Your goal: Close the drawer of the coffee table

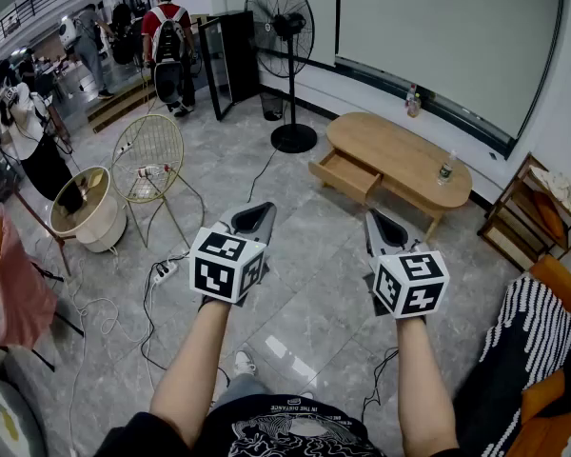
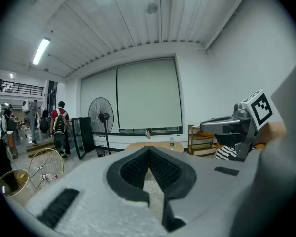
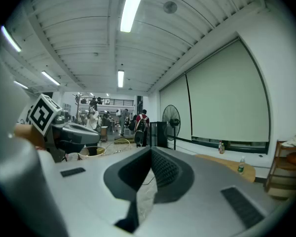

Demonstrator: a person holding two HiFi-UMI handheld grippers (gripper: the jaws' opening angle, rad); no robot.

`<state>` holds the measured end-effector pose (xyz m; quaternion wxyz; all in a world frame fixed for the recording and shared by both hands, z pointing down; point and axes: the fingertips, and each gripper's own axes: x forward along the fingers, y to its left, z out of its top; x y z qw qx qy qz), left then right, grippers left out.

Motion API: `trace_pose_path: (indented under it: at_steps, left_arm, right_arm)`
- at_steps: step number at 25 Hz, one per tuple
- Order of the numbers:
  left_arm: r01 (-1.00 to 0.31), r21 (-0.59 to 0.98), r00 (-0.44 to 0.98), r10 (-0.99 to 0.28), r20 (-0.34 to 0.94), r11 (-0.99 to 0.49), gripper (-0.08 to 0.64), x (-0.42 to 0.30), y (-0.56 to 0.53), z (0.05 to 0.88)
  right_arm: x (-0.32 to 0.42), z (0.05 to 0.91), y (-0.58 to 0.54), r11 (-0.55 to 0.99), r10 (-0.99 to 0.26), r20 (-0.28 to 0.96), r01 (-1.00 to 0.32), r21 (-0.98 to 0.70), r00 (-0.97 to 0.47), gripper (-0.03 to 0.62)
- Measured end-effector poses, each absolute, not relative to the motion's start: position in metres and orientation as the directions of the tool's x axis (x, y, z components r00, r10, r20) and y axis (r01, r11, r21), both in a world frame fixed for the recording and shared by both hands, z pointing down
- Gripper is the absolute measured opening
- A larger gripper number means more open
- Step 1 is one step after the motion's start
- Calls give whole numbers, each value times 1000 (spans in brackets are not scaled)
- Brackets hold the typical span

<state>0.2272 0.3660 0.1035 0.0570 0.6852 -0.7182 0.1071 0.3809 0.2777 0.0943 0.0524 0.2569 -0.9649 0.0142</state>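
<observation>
An oval wooden coffee table (image 1: 404, 150) stands on the tiled floor ahead, near the wall. Its drawer (image 1: 346, 175) is pulled out toward me on the left side. Both grippers are held in the air well short of the table. My left gripper (image 1: 260, 217) is shut with nothing in it, and my right gripper (image 1: 378, 222) is shut and empty too. In the left gripper view the closed left gripper (image 2: 149, 150) points at the table (image 2: 155, 145), with the right gripper's body at the side. In the right gripper view the right gripper (image 3: 150, 151) has the table (image 3: 227, 163) to its right.
Two bottles (image 1: 446, 168) (image 1: 414, 101) stand on the table. A pedestal fan (image 1: 286, 29) and black cabinet (image 1: 230, 60) are behind it; a wire chair (image 1: 148, 156), round bin (image 1: 88, 209) and floor cables (image 1: 162, 272) at left. A shelf (image 1: 535, 208) and striped cushion (image 1: 523, 346) at right. People stand far back.
</observation>
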Motion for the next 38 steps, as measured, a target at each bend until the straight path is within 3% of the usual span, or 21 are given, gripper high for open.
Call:
trace_pose_path:
  at_steps: [7, 17, 27, 38]
  left_arm:
    - [-996, -78, -55, -970, 237, 38, 6, 228, 352, 98]
    - [-997, -74, -10, -972, 235, -7, 8, 190, 312, 107]
    - [-995, -31, 85, -966, 245, -95, 8, 95, 219, 116]
    - [-980, 16, 198, -946, 258, -201, 8, -29, 133, 115]
  right_arm:
    - [381, 91, 263, 860, -506, 113, -510, -2, -855, 5]
    - [341, 97, 232, 847, -528, 124, -532, 3, -840, 93]
    - [251, 106, 158, 802, -587, 177, -598, -11, -790, 204]
    - [139, 109, 93, 727, -661, 232, -686, -40, -714, 259]
